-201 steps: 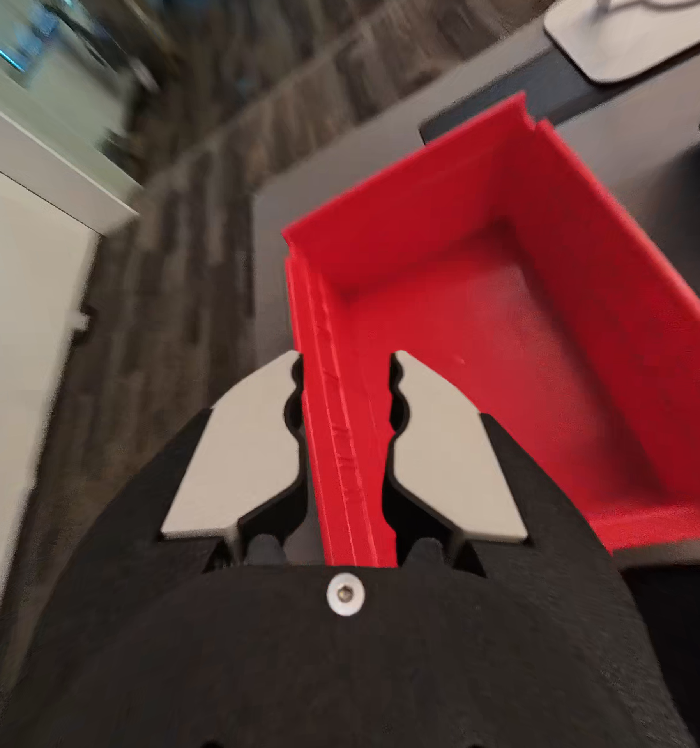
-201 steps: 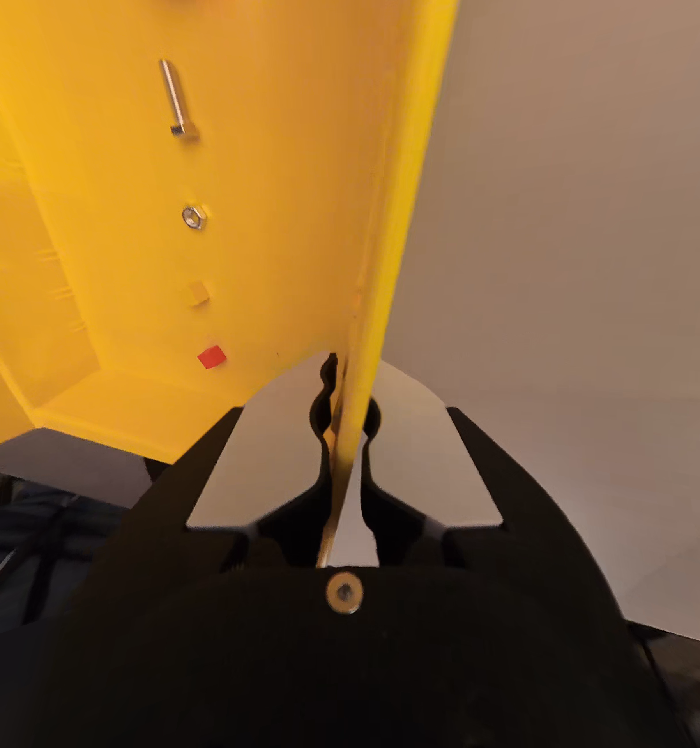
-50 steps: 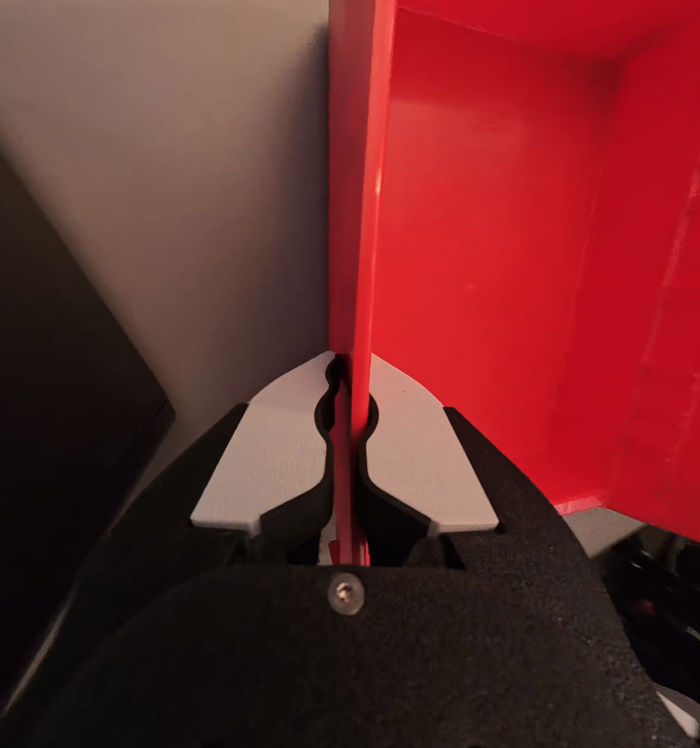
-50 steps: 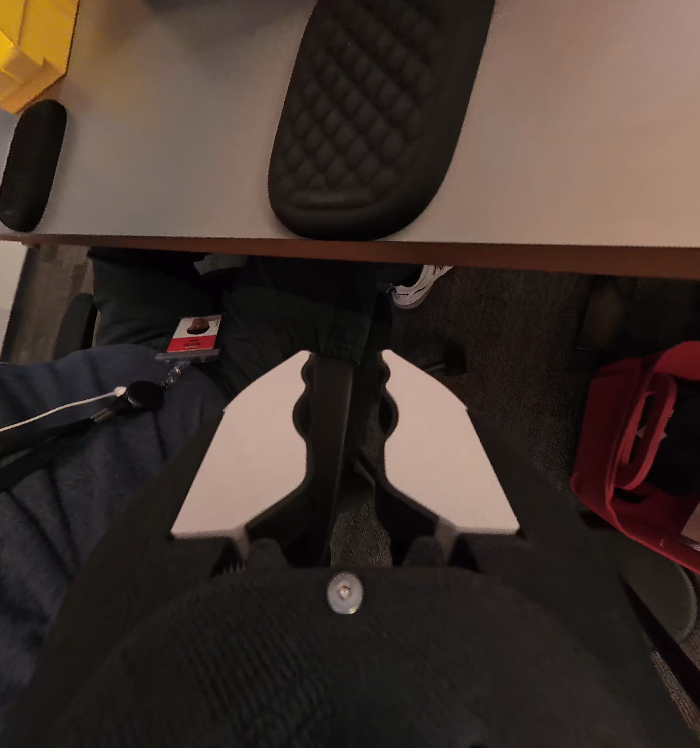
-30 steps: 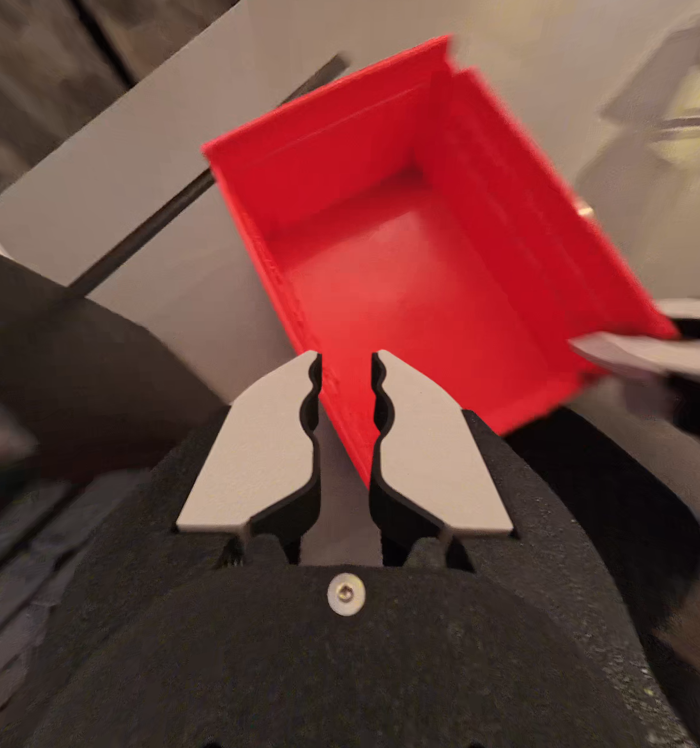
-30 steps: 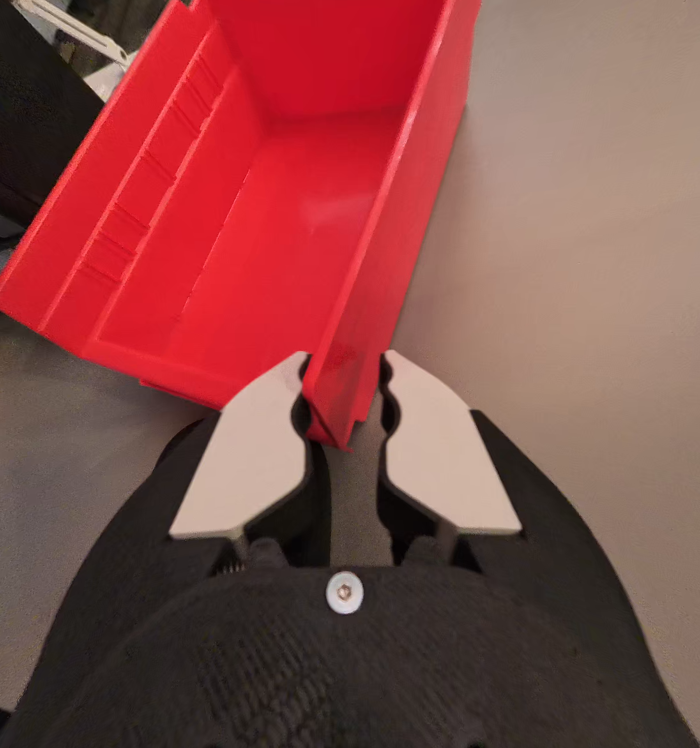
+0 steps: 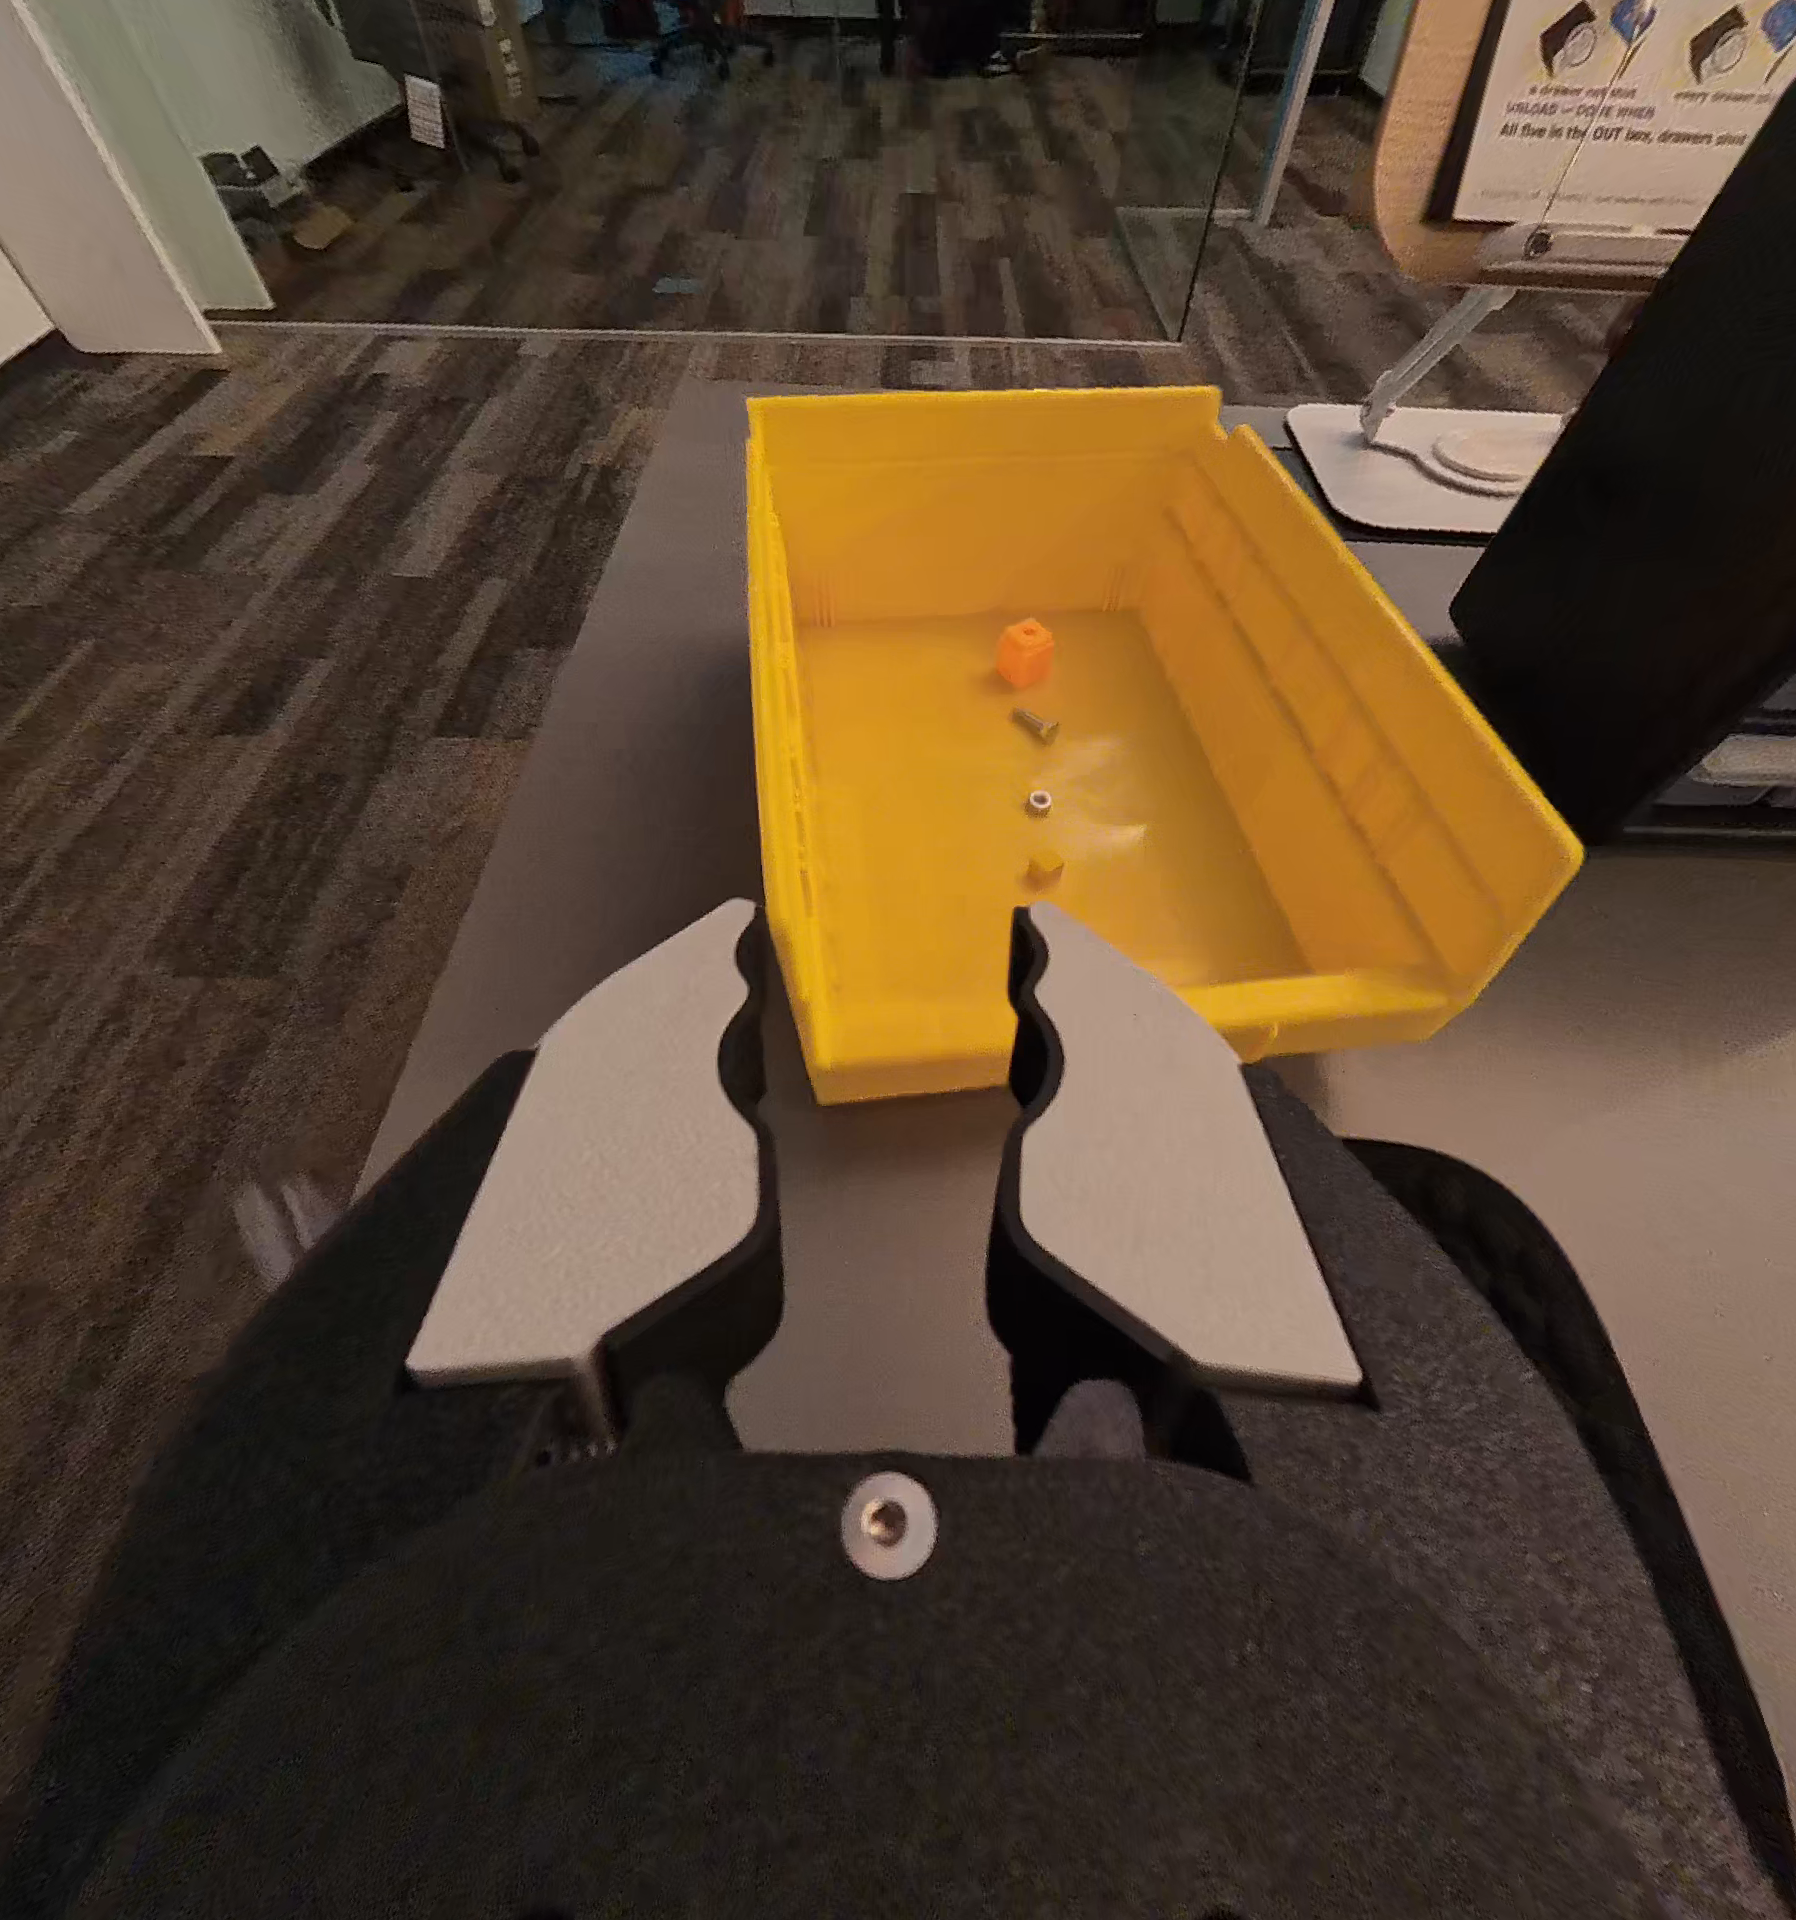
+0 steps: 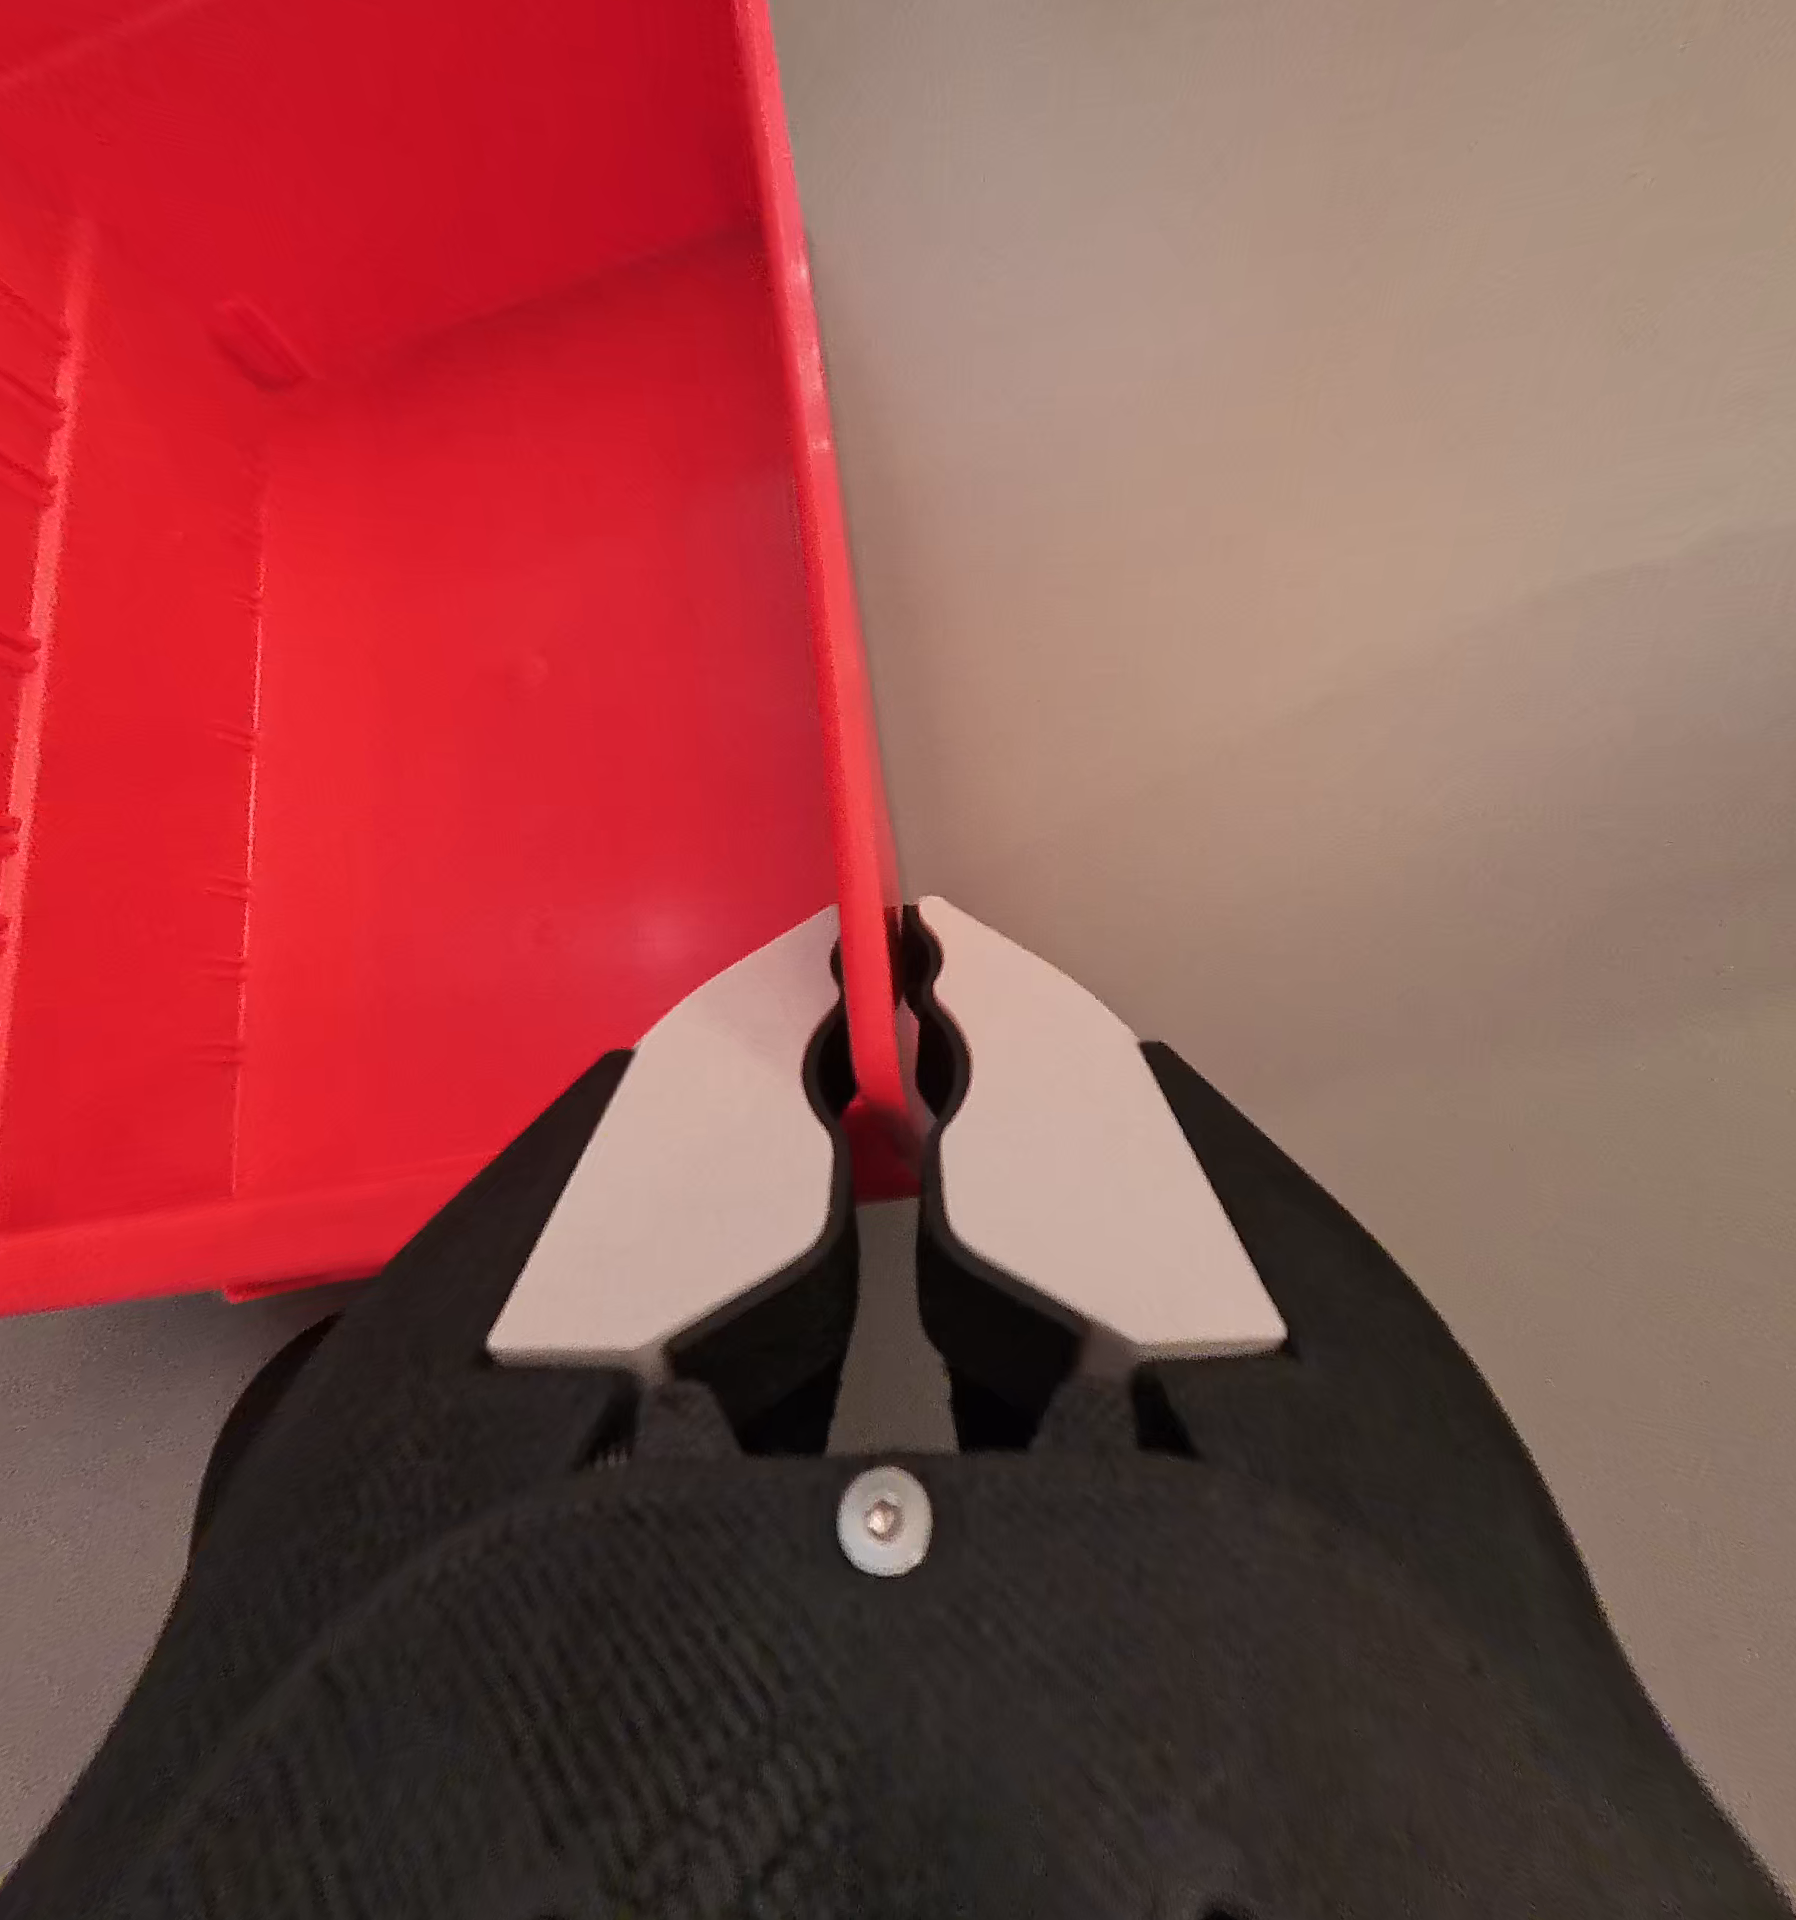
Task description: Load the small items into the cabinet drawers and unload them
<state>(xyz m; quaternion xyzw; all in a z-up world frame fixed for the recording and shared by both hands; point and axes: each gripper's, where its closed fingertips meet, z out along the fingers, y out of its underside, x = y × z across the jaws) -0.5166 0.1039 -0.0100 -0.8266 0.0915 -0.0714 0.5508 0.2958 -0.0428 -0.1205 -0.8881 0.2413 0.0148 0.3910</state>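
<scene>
A yellow bin stands on the grey table in the left wrist view. It holds an orange block, a bolt, a nut and a small yellow cube in a row. My left gripper is open and empty, its tips astride the bin's near left corner. In the right wrist view an empty red bin rests on the table. My right gripper is shut on the red bin's right wall near its front corner.
A black slab-like object leans at the right of the yellow bin. A white stand base lies behind it. The table's left edge drops to a dark wood-pattern floor. Bare grey table lies right of the red bin. There is about 85 cm between the tips of the two grippers.
My left gripper let go of the red bin and now hovers open at the yellow bin. My right gripper has closed on the red bin's right wall.
</scene>
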